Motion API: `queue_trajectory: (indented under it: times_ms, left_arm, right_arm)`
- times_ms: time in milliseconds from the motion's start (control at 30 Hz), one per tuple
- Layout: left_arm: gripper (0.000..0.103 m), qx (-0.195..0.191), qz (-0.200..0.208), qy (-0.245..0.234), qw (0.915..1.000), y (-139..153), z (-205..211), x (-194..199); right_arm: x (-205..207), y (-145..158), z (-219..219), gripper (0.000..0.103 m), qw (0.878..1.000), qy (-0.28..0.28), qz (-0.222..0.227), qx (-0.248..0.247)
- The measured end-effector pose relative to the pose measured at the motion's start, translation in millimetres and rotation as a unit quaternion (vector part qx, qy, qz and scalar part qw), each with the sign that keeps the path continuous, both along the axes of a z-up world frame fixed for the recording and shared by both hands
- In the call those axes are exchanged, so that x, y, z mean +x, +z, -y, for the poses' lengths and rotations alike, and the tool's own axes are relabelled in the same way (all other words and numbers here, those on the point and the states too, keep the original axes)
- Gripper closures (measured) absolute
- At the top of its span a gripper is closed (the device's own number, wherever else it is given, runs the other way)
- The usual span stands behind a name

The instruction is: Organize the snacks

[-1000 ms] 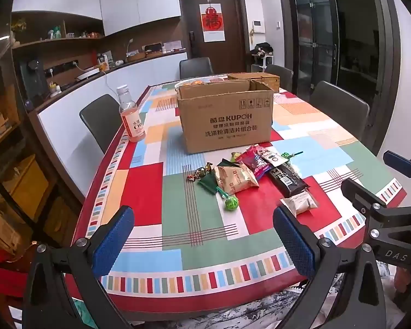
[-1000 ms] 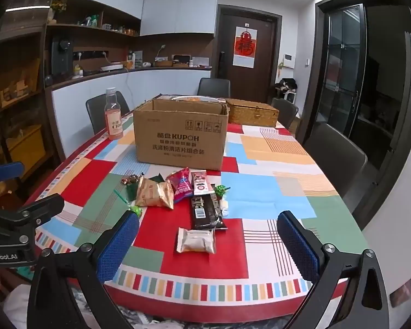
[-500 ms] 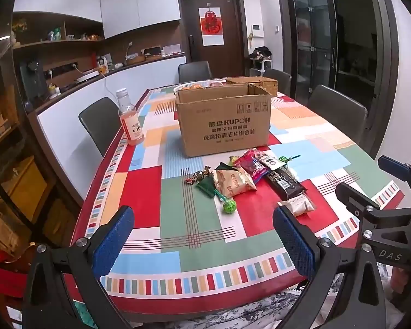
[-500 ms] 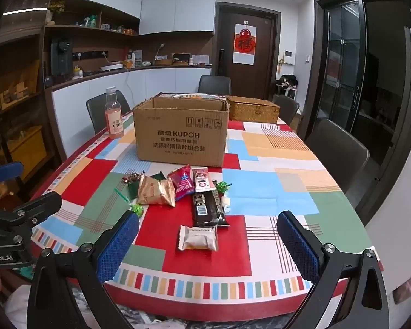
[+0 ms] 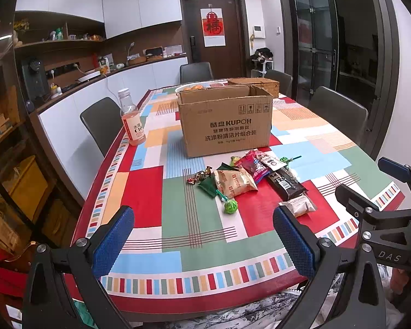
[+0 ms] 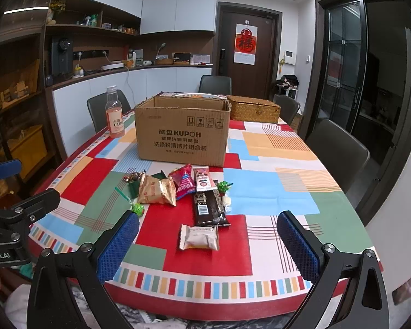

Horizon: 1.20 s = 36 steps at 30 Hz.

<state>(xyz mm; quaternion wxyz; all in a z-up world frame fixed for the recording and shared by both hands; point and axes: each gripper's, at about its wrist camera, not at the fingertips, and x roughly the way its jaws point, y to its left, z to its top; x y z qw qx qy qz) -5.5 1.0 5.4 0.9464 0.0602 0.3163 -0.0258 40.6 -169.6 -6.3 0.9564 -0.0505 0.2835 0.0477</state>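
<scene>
Hardly any change over the last second. Only a slight drift of both views, with nothing shifted on the large table under its red, green and blue patchwork cloth (image 5: pixel 178 208).

Straight ahead of both tools, well beyond the fingertips: the open brown cardboard box with printed lettering (image 5: pixel 224 126), upright and untouched.

Left gripper (image 5: pixel 202 219) held wide open and empty over the near table edge. Right gripper (image 6: pixel 208 224) likewise spread wide, gripping nothing.

Between box and grippers, the loose snack heap, in the same places as before:
- long dark brown bar wrapper (image 6: pixel 208 208), ahead of the right gripper
- crinkled gold foil bag (image 6: pixel 156 190), ahead and to its left
- small white-and-tan sealed packet (image 6: pixel 198 237), nearest, almost between the right fingers
- round green lollipop (image 5: pixel 230 206), just ahead of the left gripper

Judged from this: sorting not yet begun, first pick still to come, and probably the near packet.
</scene>
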Motion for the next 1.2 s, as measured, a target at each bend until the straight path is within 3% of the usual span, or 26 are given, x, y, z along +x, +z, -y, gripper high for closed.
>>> queue_trajectory:
  times_ms: [1200]
  left_arm:
    - [0.0, -0.001, 0.008, 0.0, 1.0, -0.6, -0.5, -4.9]
  right_arm:
    - [0.9, -0.4, -1.5, 0.001, 1.0, 0.002, -0.002, 0.001]
